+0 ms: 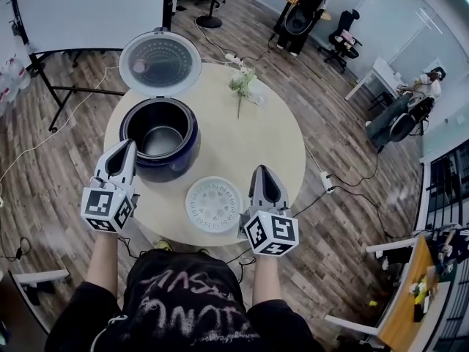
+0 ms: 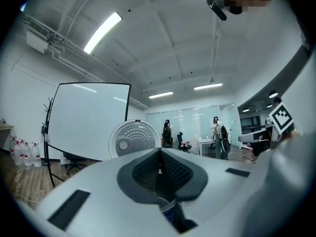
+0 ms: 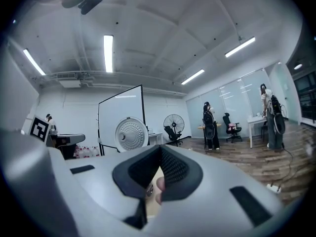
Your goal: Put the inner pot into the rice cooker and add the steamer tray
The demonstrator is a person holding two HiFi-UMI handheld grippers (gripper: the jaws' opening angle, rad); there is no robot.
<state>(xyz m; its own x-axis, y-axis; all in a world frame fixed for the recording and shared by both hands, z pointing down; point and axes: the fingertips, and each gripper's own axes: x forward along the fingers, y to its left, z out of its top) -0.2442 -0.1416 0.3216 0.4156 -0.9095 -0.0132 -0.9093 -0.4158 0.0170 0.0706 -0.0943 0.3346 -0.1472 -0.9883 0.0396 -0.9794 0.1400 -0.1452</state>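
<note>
The left claw (image 1: 130, 145) is closed, its two dark pads pressed together, and it holds nothing. It is at 8 o'clock of the round desk (image 1: 278, 134), and its tip is just beside the front wall of the dark blue rice cooker (image 1: 176, 163); whether it touches the wall I cannot tell. The right claw (image 1: 261, 170) is also closed with pad against pad and is empty. It is over the desk edge at 5 o'clock, just beside the right rim of the steamer tray (image 1: 213, 203).

The inner pot (image 1: 158, 139) sits inside the rice cooker at 9 o'clock of the desk. The lid (image 1: 160, 63) stands open behind it, at 11 o'clock, with its dotted inner plate facing the person. The white steamer tray lies flat on the desk at 6 o'clock, near the edge and between the two claws, apart from the cooker. A small bunch of flowers (image 1: 243, 83) lies at 1 o'clock, near the far edge. The bare wood between the cooker and the flowers gives room for moving.

Each claw carries a cube (image 1: 107, 209) with black and white square patterns. The white print on the black shirt (image 1: 183, 306) is not readable.
</note>
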